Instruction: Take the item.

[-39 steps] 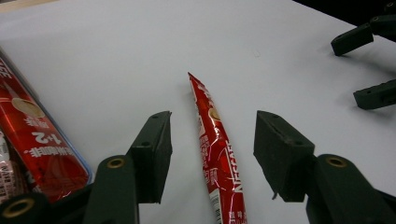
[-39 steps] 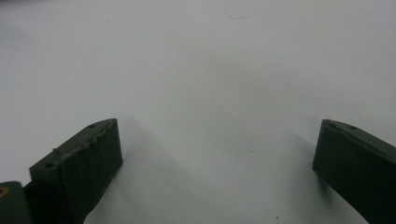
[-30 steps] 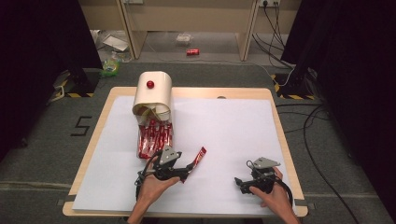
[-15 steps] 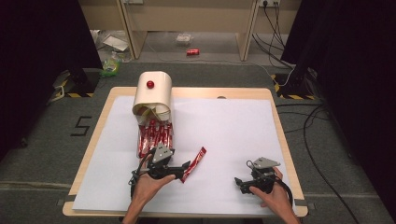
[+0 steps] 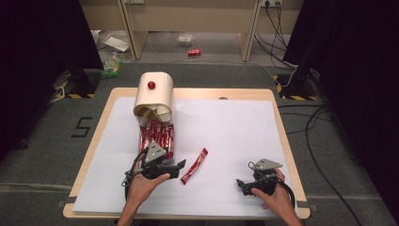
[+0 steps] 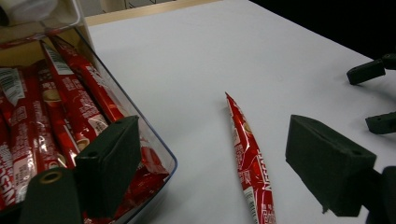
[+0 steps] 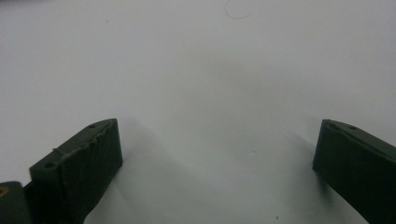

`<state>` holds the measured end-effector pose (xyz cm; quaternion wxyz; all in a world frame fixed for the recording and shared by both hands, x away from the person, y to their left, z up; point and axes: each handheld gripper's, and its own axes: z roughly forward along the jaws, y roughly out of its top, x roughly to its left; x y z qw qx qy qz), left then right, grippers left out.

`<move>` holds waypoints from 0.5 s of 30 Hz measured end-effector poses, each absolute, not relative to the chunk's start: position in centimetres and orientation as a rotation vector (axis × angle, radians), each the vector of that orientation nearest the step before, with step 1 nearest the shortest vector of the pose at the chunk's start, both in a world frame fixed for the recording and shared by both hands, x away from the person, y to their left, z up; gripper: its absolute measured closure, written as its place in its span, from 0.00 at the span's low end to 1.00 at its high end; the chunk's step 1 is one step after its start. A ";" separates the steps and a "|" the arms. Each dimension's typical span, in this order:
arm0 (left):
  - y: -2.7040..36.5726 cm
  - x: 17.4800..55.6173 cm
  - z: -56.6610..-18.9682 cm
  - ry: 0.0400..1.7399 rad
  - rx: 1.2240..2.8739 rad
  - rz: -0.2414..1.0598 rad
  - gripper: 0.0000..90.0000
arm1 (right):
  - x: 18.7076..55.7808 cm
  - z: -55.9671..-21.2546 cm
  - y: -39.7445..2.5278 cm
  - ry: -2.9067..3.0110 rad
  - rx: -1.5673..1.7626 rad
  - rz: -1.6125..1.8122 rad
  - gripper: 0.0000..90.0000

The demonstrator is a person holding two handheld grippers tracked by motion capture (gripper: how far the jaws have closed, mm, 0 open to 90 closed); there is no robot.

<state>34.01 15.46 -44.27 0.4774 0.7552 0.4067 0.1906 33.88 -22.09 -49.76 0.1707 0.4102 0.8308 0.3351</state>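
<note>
A loose red sachet lies flat on the white table top, slanting toward the far right. My left gripper sits just left of its near end, open. In the left gripper view the red sachet lies on the table between the spread jaws of the left gripper, touching neither. My right gripper rests near the front right of the table, open, and in the right gripper view the right gripper has only bare white surface between its jaws.
A cream dispenser with a red knob stands at the back left. Its clear tray holds several red sachets and reaches close to my left gripper. The right gripper's jaws appear far off in the left gripper view.
The left gripper held the sachet raised off the table; now its jaws are open and the sachet lies flat on the table. The right gripper has stayed in place.
</note>
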 end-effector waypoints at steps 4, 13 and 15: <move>16.0 34.0 -44.2 1.003 1.836 0.475 0.20 | 33.9 -49.8 -22.1 2.361 1.166 0.951 0.02; 17.3 33.9 -44.0 1.028 1.821 0.495 0.20 | 33.9 -49.8 -22.1 2.360 1.165 0.952 0.02; 17.6 33.9 -43.9 1.033 1.817 0.499 0.20 | 33.9 -49.8 -22.1 2.361 1.166 0.951 0.02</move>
